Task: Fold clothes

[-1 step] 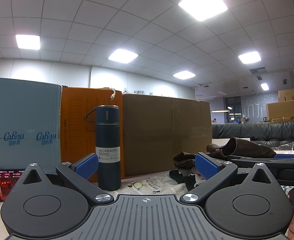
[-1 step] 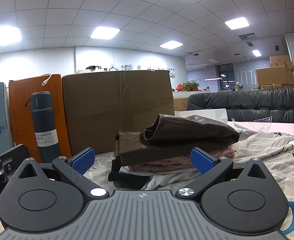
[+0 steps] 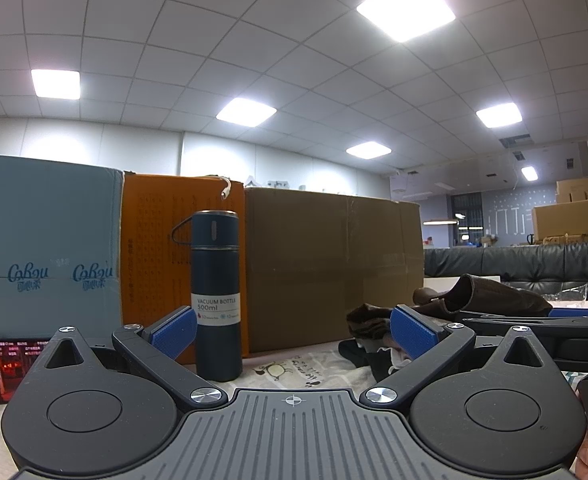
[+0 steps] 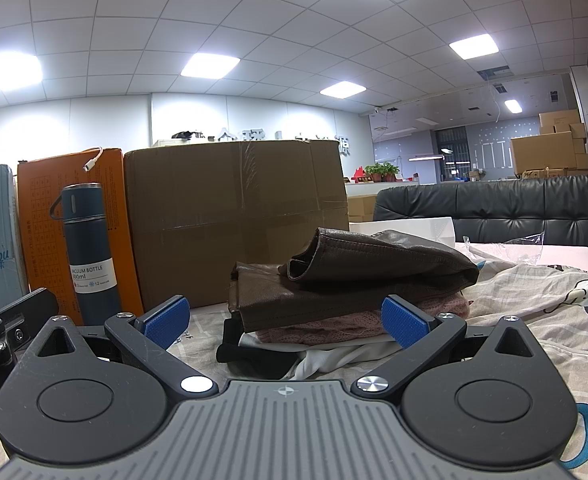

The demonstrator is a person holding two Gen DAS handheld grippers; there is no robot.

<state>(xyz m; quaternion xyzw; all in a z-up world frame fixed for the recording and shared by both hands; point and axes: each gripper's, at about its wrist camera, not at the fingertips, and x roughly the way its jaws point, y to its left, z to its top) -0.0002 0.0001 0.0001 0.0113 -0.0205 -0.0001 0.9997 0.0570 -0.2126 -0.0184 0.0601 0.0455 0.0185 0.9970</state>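
Clothes (image 4: 346, 292) sit stacked just beyond the right gripper (image 4: 287, 322), whose fingers are spread and empty; the left gripper (image 3: 294, 330) likewise. Better to lift only the top brown garment (image 4: 378, 258).

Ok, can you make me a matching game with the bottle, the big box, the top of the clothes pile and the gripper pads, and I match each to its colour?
Things:
1. vacuum bottle
2. cardboard box
3. leather garment on top of the pile
4. pads of the right gripper

Colours:
A. bright blue
B. dark brown
C. dark navy with a white label
D. tan

Pairs: 1-C, 2-D, 3-B, 4-A
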